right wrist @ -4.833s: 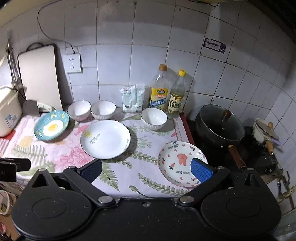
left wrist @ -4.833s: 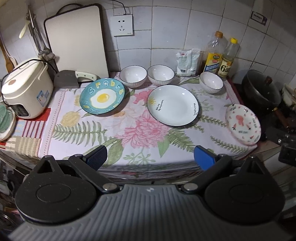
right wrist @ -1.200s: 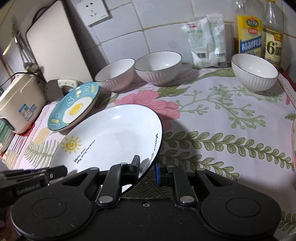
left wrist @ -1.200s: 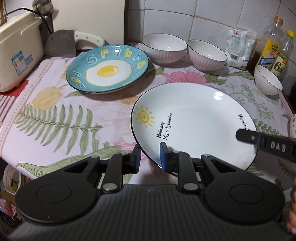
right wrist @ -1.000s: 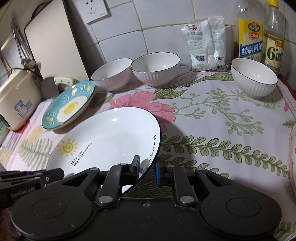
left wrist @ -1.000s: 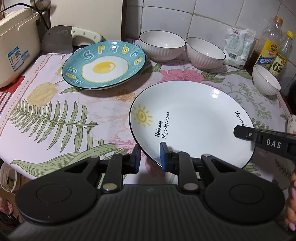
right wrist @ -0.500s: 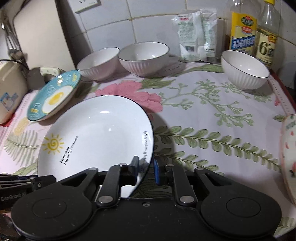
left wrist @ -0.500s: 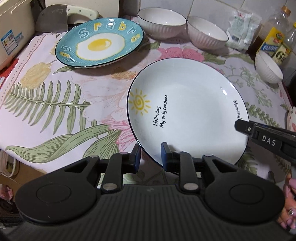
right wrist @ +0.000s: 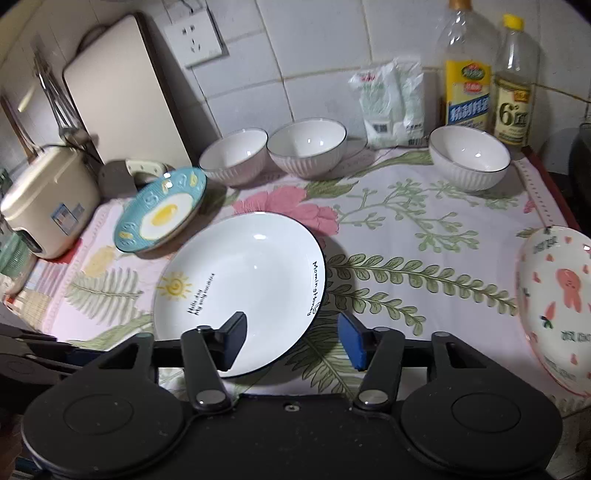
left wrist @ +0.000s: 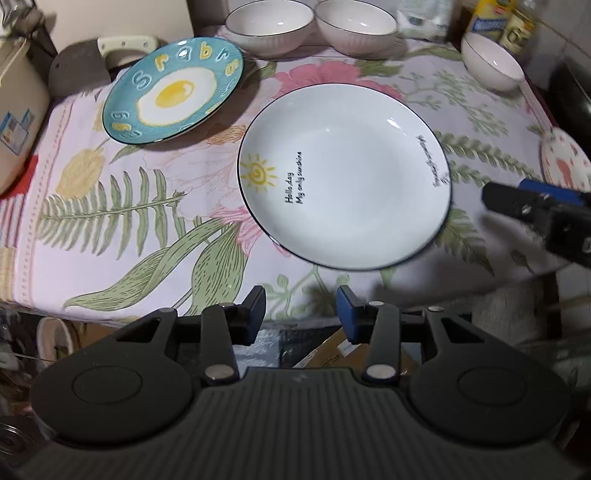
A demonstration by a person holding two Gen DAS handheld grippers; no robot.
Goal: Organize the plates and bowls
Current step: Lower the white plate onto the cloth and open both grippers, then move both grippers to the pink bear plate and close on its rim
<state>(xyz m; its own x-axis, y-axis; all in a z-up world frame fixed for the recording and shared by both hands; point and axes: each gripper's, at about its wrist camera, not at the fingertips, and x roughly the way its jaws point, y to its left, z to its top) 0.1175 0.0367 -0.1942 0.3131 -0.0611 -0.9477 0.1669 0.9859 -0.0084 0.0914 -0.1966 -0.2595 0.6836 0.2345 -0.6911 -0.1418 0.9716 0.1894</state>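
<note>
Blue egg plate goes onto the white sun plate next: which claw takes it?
Left, probably. The blue egg plate lies to the left of the white sun plate, nearer the open, empty left claw. The right claw, also open, sits at the white plate's right rim.

Bare cloth [right wrist: 424, 236] right of white plate [right wrist: 251, 273]; bowls [right wrist: 306, 147] crowd back.

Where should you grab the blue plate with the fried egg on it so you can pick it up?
Probably by its rim. The blue egg plate is wide and shallow, so only the thin edge fits between two fingers. Its near edge faces open tablecloth; the bowls and a grey object crowd the far side. The left gripper, open and empty, sits closest.
</note>
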